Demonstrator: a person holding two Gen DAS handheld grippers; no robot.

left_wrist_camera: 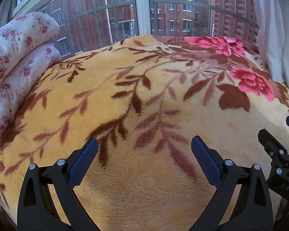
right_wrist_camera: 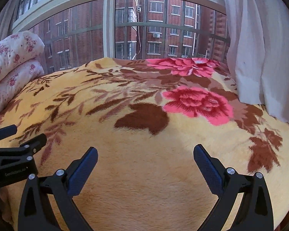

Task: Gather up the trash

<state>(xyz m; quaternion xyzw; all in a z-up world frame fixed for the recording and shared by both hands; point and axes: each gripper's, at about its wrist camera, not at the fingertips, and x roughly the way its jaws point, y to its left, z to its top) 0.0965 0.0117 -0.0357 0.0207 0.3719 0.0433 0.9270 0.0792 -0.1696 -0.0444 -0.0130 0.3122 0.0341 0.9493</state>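
Both claws over the bed. My left gripper (left_wrist_camera: 144, 148) stands wide, blue pads (left_wrist_camera: 82, 163) well apart, nothing between them; same for my right gripper (right_wrist_camera: 145, 155), spread wide and empty. Below lies a yellow blanket (left_wrist_camera: 144, 192) with brown leaves and pink roses (right_wrist_camera: 198, 104). A rolled floral quilt (left_wrist_camera: 15, 57) sits at the far left, a white curtain (right_wrist_camera: 260, 48) at the right, the window (right_wrist_camera: 109, 25) beyond with brick flats outside. Trash: I cannot spot any in either view.

Blanket (left_wrist_camera: 144, 100) open ahead — quilt (left_wrist_camera: 15, 61) left, curtain (right_wrist_camera: 264, 48) right.
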